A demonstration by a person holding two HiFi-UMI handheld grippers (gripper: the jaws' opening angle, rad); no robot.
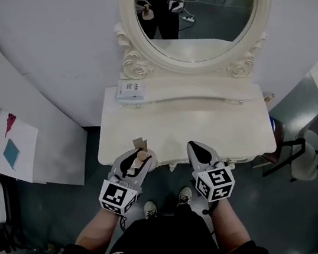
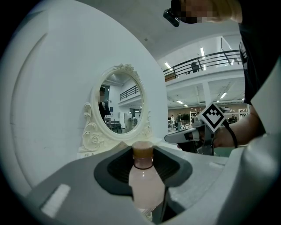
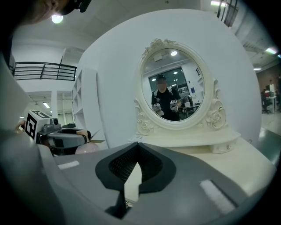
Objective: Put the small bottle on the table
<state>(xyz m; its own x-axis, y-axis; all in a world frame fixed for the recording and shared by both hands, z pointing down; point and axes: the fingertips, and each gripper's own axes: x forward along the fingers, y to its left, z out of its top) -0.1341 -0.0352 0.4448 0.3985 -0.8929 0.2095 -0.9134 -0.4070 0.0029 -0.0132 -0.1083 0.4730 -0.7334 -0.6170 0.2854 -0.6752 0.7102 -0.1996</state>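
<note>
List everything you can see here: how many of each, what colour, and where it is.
dressing table: one, cream, against the curved white wall
oval mirror: one, cream carved frame, at the table's back
card: one, white, on the raised shelf's left end
tan piece: one, at the table's front edge; can't tell what it is
chair: one, grey, on the floor to the right
small bottle: one, pale pink with tan cap, between the left gripper's jaws
left gripper: one, grey, shut on the bottle at the table's front edge
right gripper: one, grey, jaws together and empty, over the front edge
</note>
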